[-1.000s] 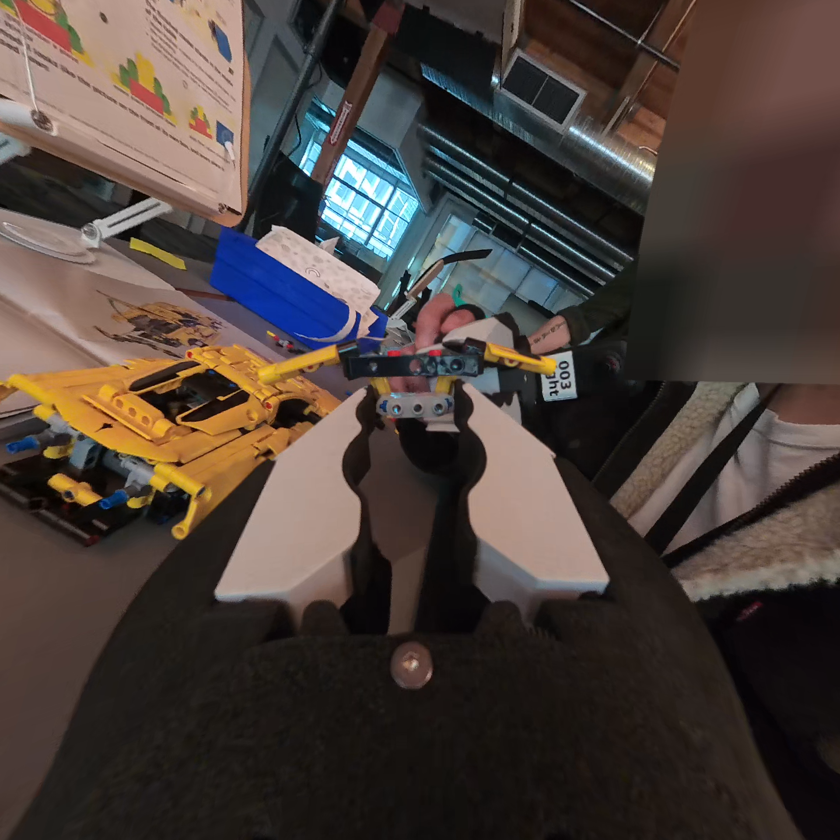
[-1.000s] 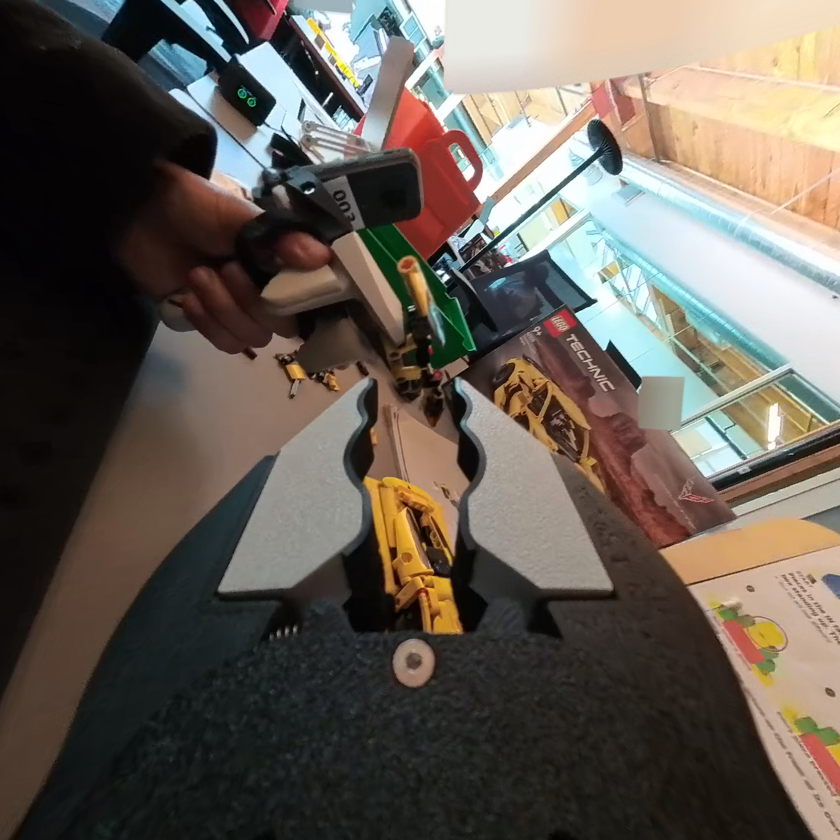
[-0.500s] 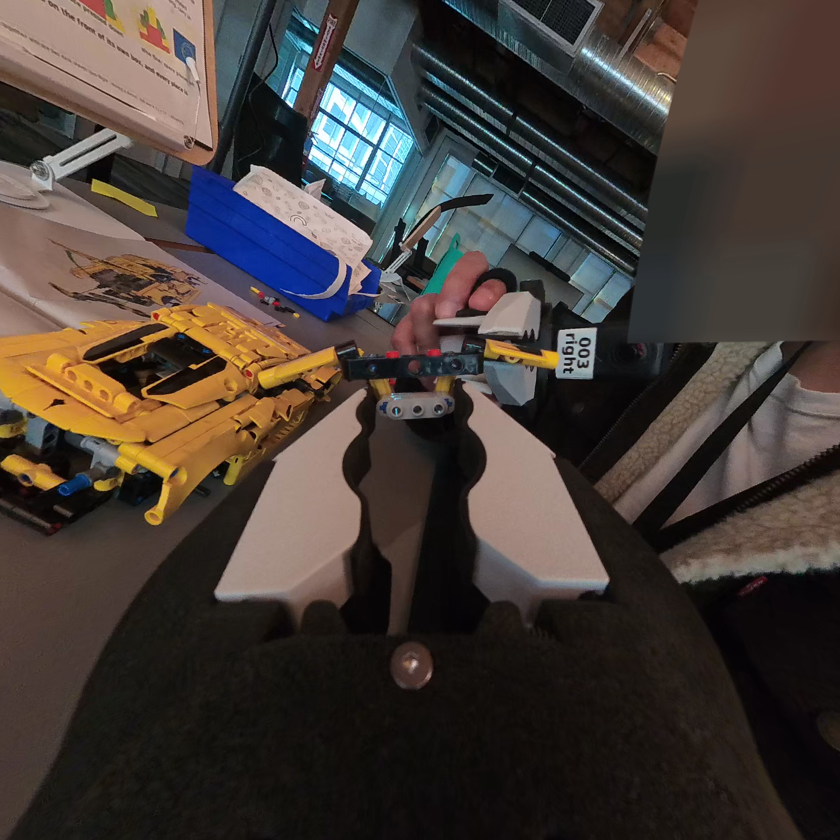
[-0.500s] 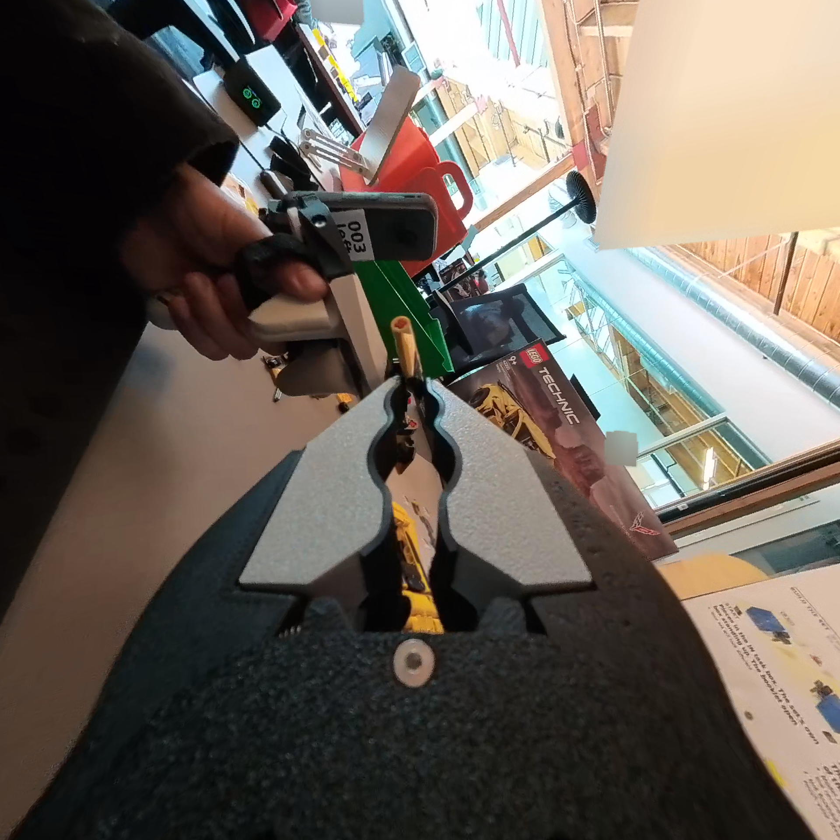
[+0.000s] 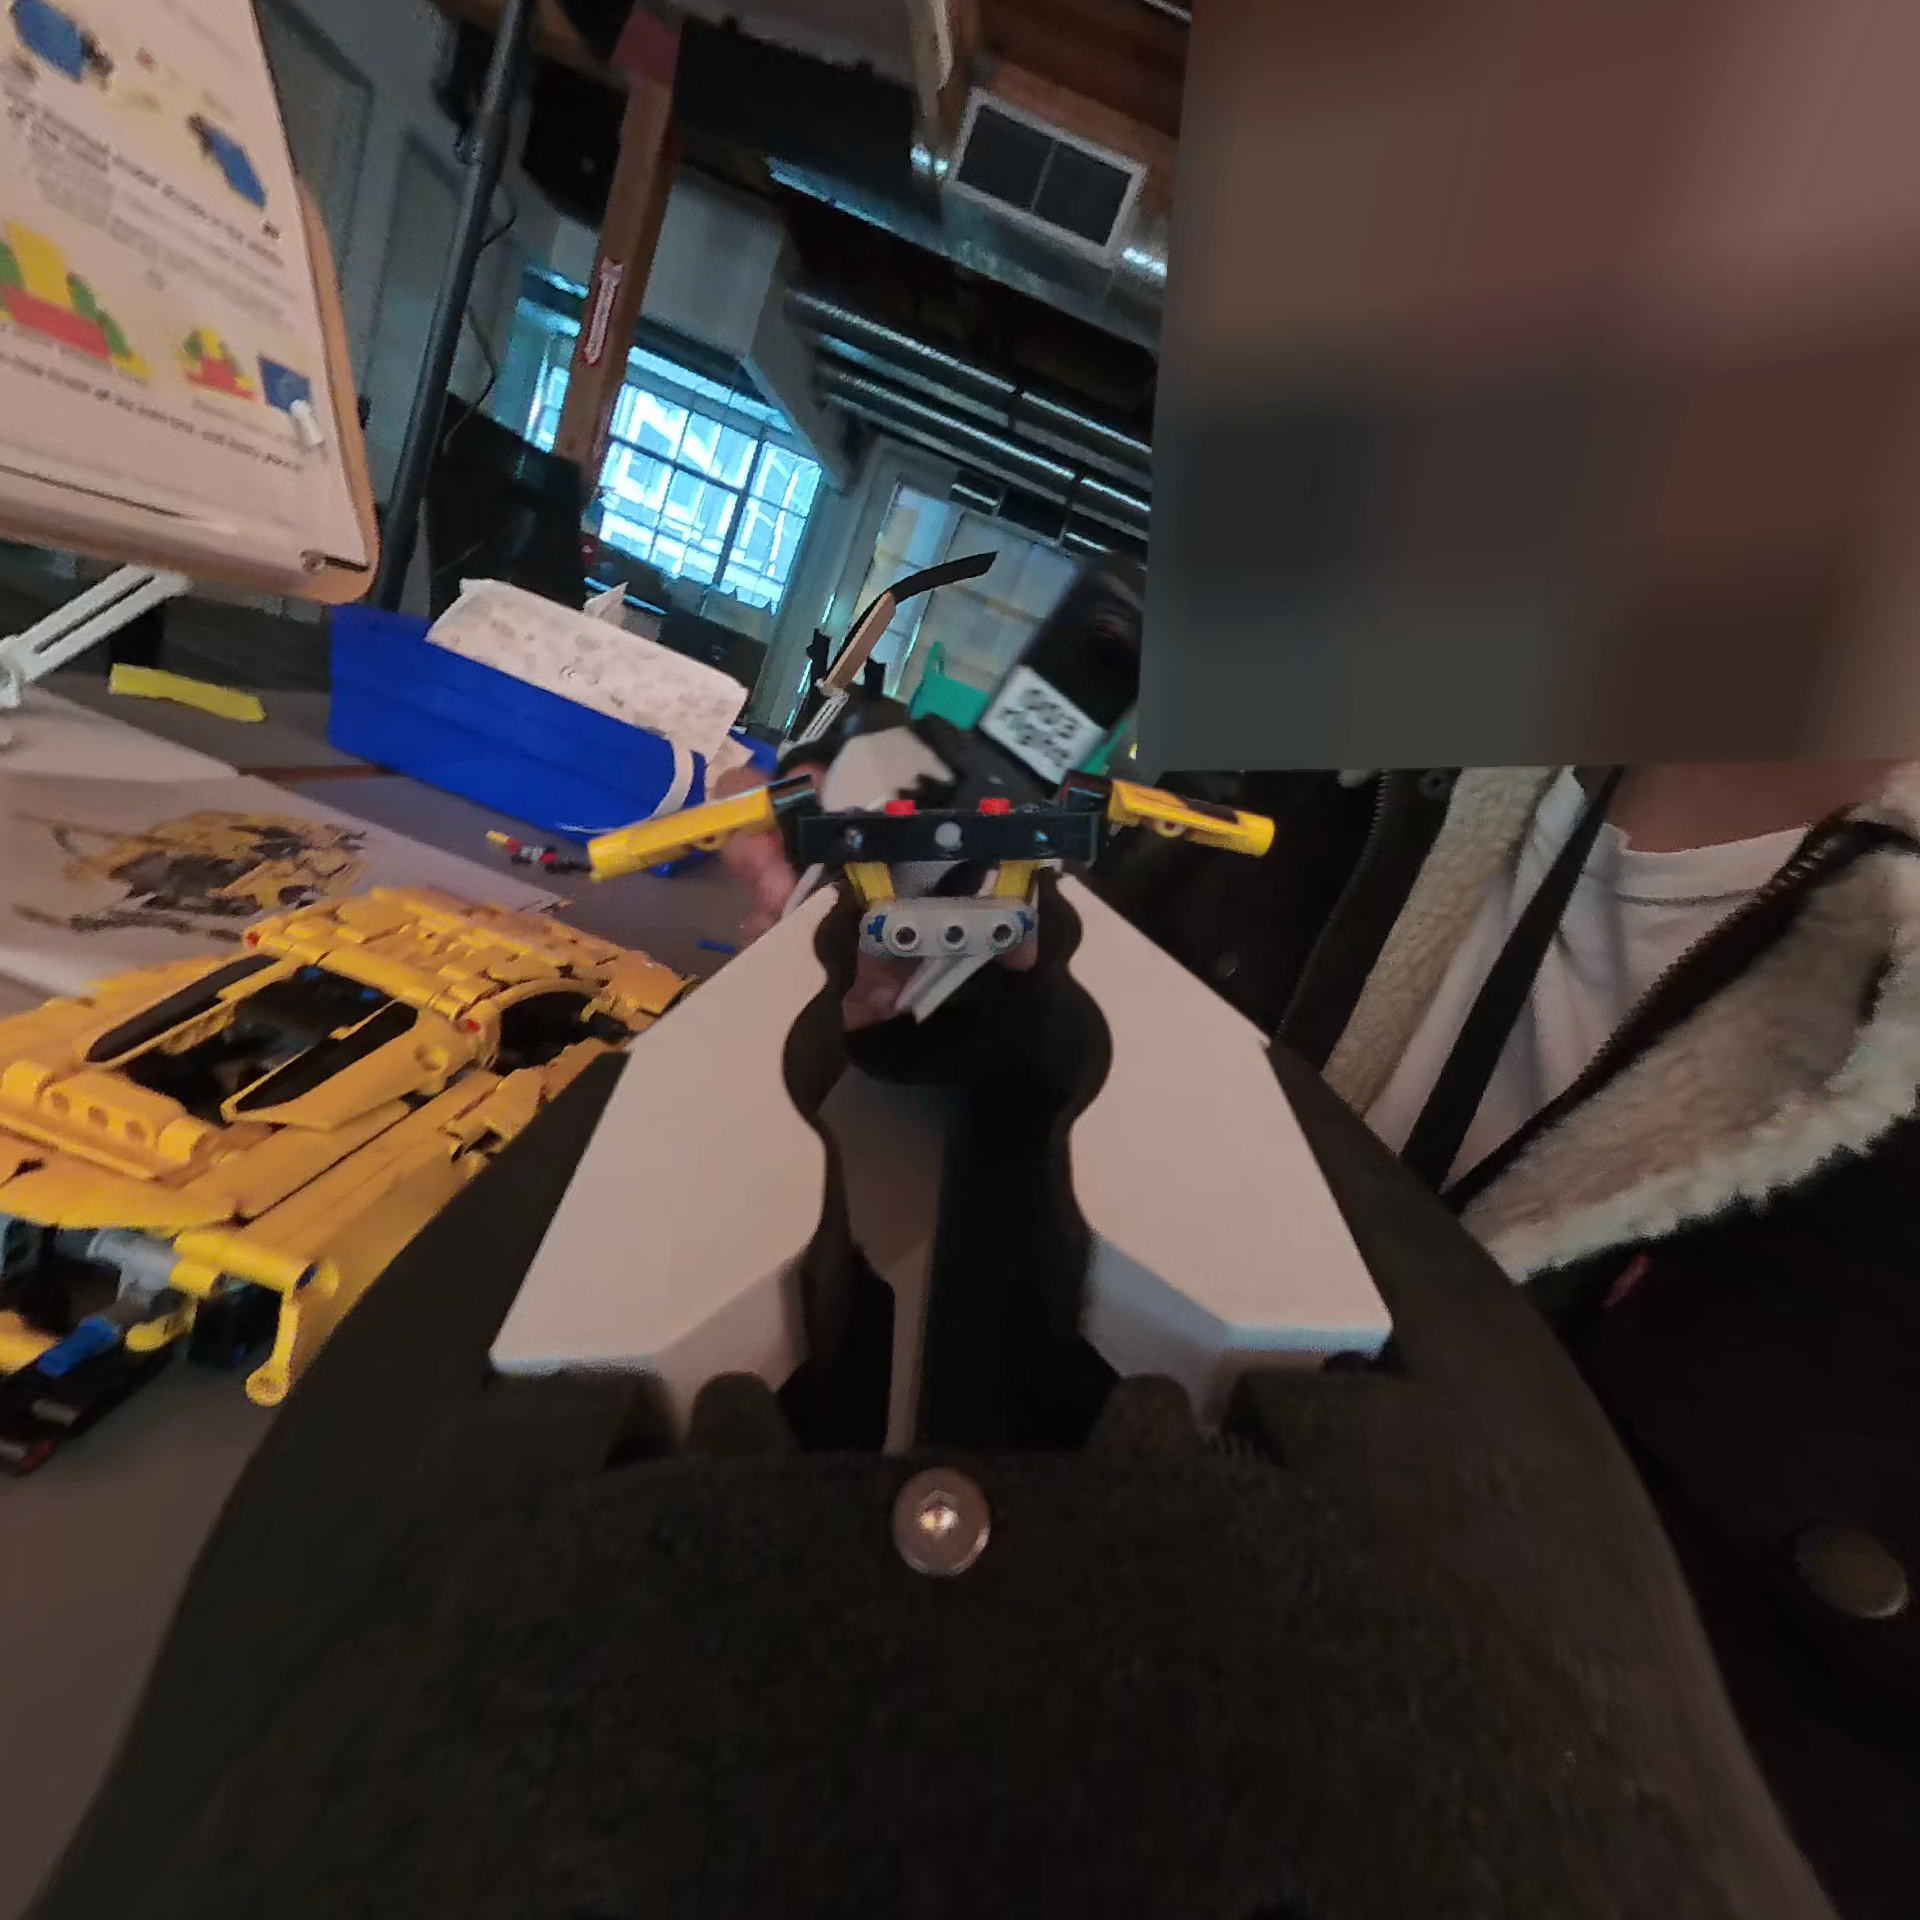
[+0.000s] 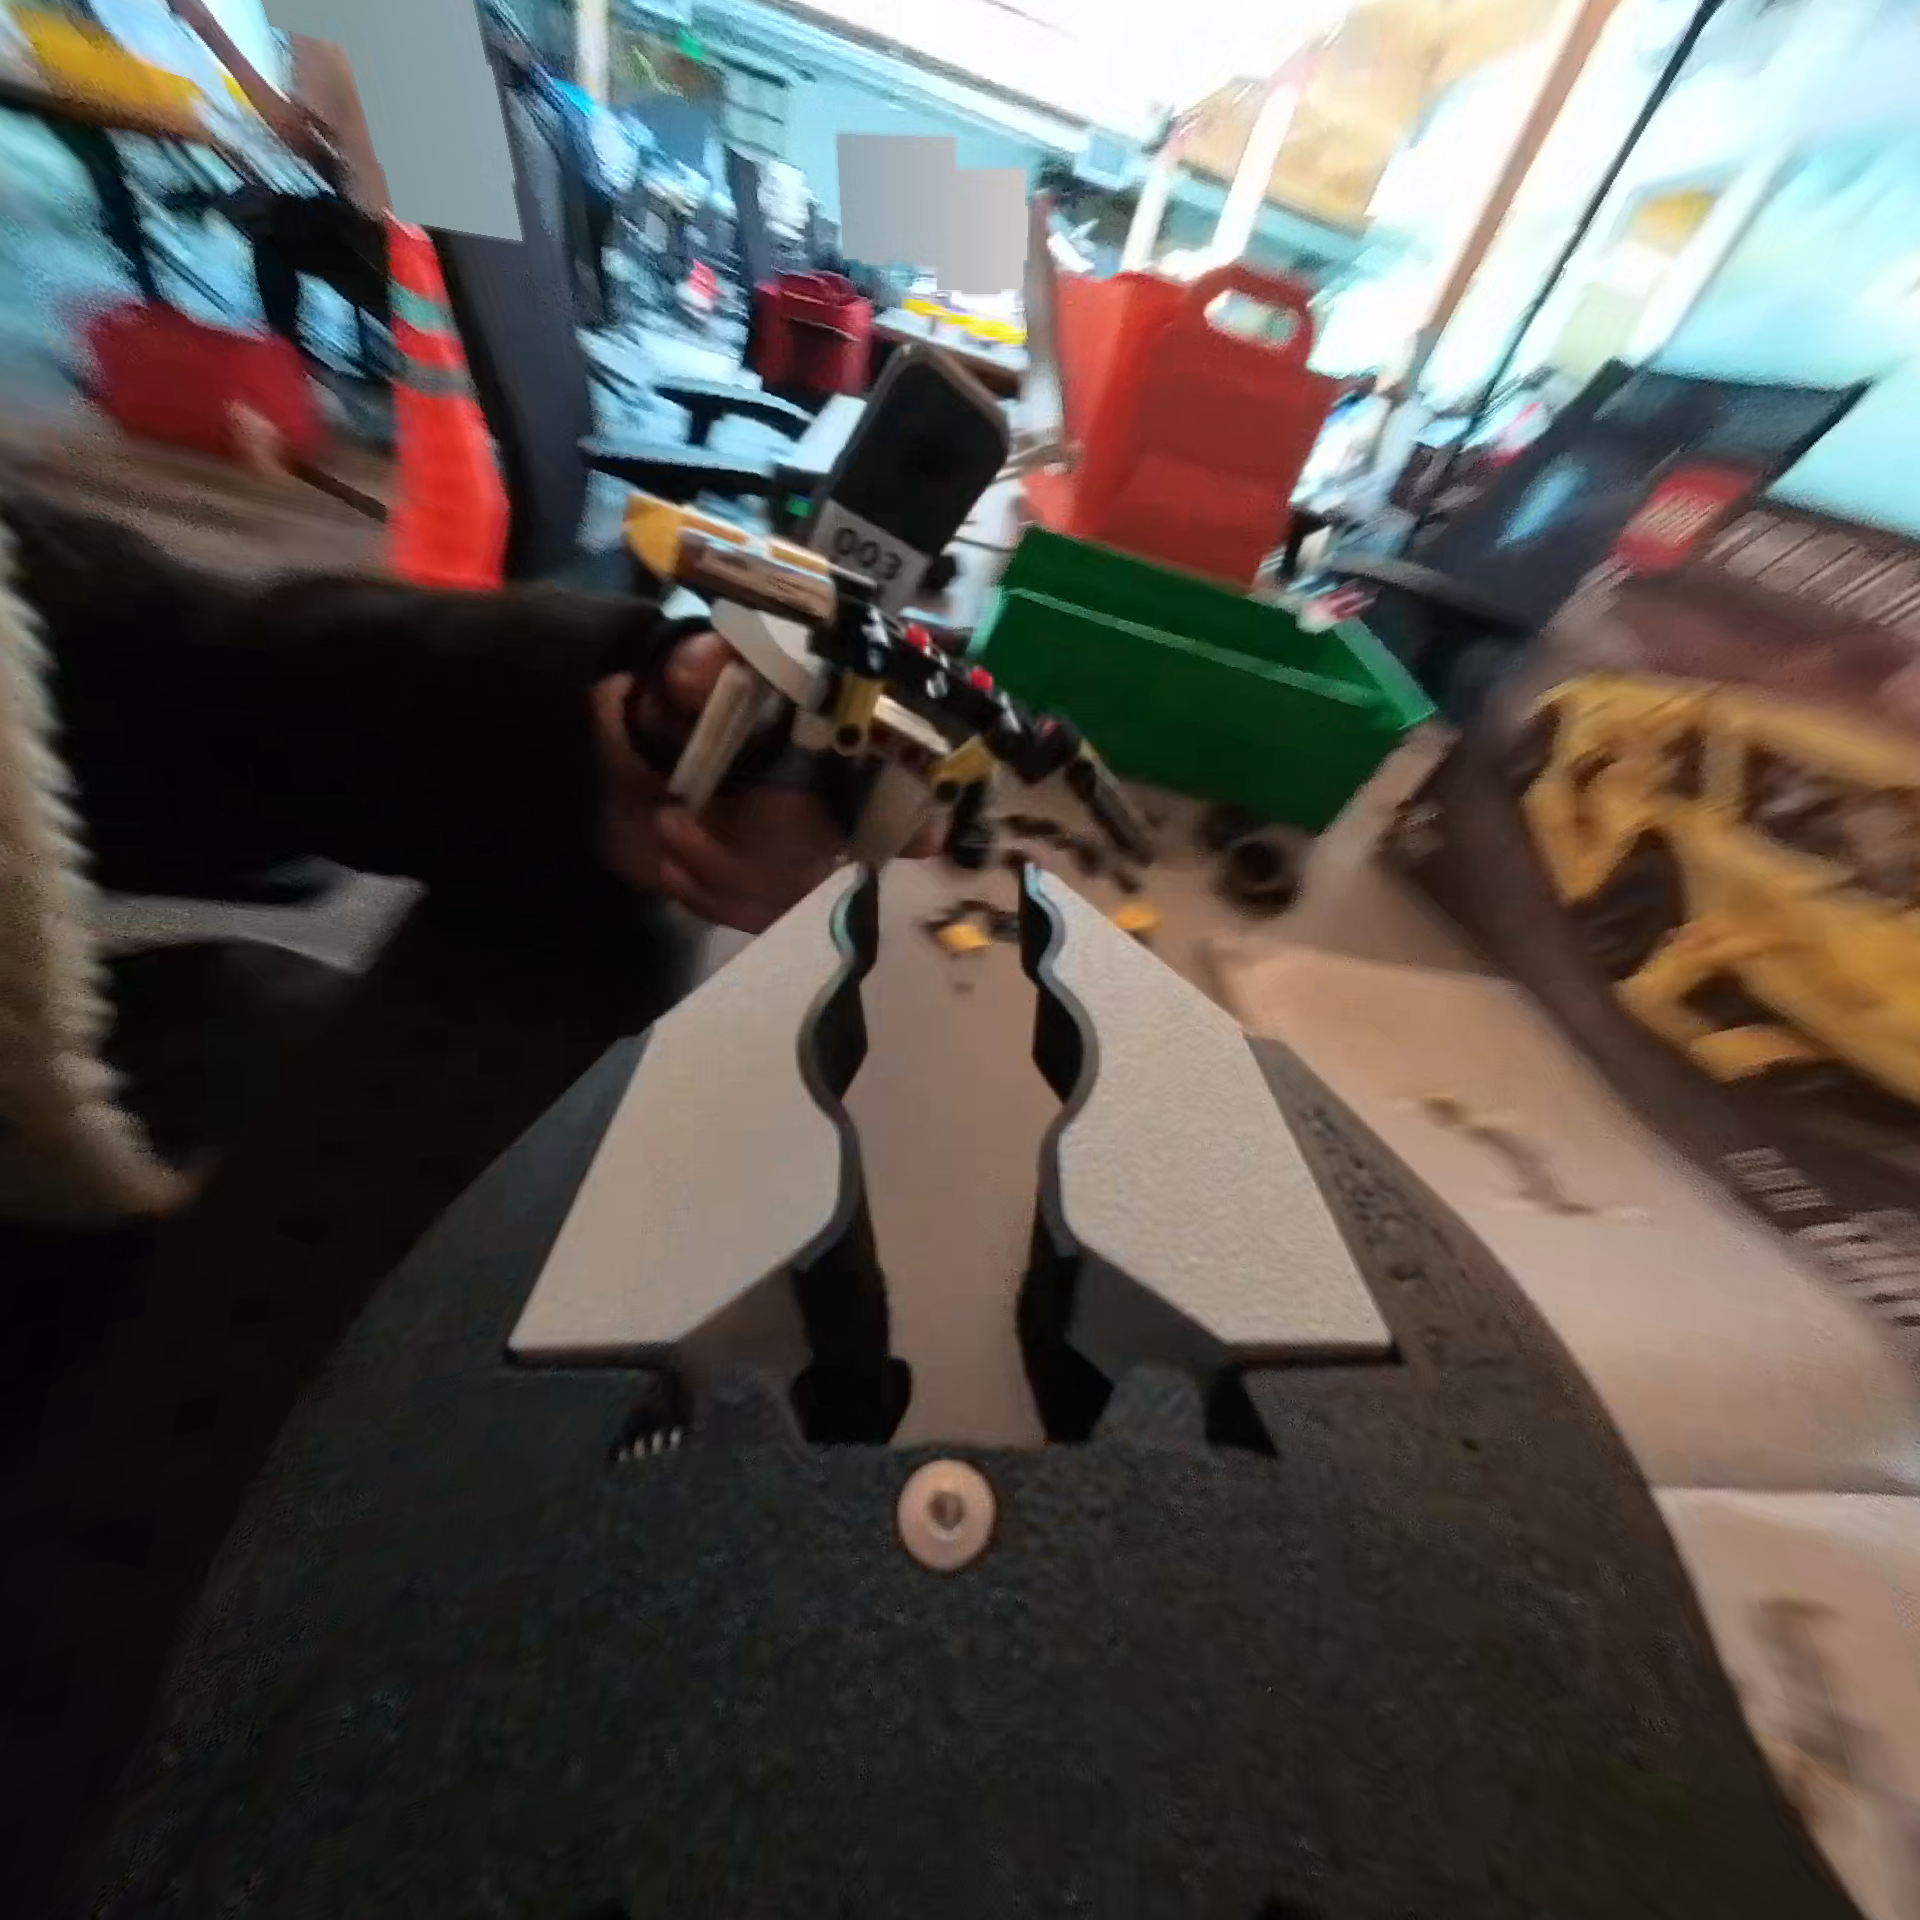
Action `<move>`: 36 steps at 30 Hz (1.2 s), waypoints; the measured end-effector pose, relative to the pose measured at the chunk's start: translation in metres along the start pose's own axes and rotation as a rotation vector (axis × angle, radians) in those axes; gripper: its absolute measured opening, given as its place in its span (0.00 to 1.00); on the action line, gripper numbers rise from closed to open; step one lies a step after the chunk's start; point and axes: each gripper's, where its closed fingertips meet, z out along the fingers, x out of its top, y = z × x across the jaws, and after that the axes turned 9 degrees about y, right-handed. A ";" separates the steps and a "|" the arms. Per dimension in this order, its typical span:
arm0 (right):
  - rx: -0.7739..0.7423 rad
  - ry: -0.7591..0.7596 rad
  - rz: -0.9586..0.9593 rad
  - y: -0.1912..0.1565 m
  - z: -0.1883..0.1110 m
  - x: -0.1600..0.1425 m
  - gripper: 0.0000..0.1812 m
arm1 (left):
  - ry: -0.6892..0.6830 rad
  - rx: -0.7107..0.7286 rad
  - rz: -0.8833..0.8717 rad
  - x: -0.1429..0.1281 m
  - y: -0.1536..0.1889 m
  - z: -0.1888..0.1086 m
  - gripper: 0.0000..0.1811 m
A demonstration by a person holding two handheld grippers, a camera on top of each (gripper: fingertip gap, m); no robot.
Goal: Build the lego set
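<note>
Fingers of the right gripper (image 6: pixel 945 883) were nearly pinching the little lego piece (image 5: pixel 940 862) half a second ago; now they are spread apart with nothing between them. The left gripper (image 5: pixel 945 925) still pinches that piece at its tips. The yellow car (image 5: pixel 301 1049) sits to its left. The right view is blurry, so the loose bits (image 6: pixel 966 930) ahead are maybe bricks.

Glossy yellow plastic car (image 5: pixel 301 1049) at nine o'clock; the held sub-assembly (image 5: pixel 940 852) is smooth plastic too — black, grey, yellow. Left gripper (image 5: pixel 945 935) fingers (image 5: pixel 707 1143) look matt, grainy. Blue bin (image 5: pixel 499 717) — shiny plastic; jacket collar (image 5: pixel 1683 1101) fleecy cloth.
</note>
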 end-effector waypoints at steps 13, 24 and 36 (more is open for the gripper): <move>0.345 0.173 0.656 -0.026 0.000 0.028 0.12 | 0.009 -0.032 -0.007 0.002 0.006 0.000 0.19; 0.695 0.183 1.275 -0.041 -0.003 0.046 0.13 | -0.062 0.060 0.173 -0.007 -0.006 0.001 0.19; 0.676 0.079 1.397 -0.040 0.001 0.021 0.00 | -0.167 0.154 0.435 -0.018 -0.019 -0.002 0.18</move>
